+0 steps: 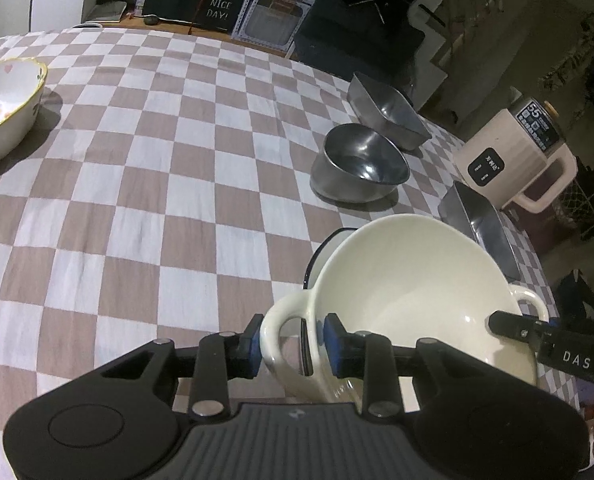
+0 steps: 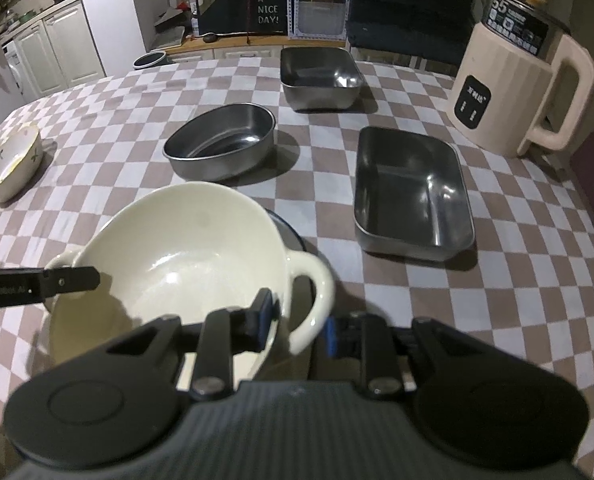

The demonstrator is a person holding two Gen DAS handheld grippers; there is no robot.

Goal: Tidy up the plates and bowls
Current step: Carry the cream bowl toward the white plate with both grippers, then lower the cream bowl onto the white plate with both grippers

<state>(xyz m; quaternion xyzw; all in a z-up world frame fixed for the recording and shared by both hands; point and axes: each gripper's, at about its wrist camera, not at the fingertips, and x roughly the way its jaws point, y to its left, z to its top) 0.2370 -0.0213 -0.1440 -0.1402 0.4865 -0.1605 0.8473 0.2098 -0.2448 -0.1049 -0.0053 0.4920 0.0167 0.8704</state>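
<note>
A cream two-handled bowl (image 1: 409, 280) (image 2: 185, 248) sits tilted over a blue-rimmed dish (image 1: 325, 248) (image 2: 293, 232) on the checked tablecloth. My left gripper (image 1: 293, 344) straddles the bowl's left handle: one blue pad lies against the loop's outside, the other against the inside of the wall. My right gripper (image 2: 297, 324) holds the opposite handle the same way, one pad inside the rim and one outside the loop. Each gripper's finger shows in the other's view at the bowl's far rim.
A round steel bowl (image 1: 361, 164) (image 2: 221, 144) and two rectangular steel trays (image 2: 321, 72) (image 2: 413, 196) stand beyond the cream bowl. A flower-painted bowl (image 1: 5, 108) (image 2: 9, 168) sits at the far left. A cream kettle (image 2: 517, 80) stands at the table's right edge.
</note>
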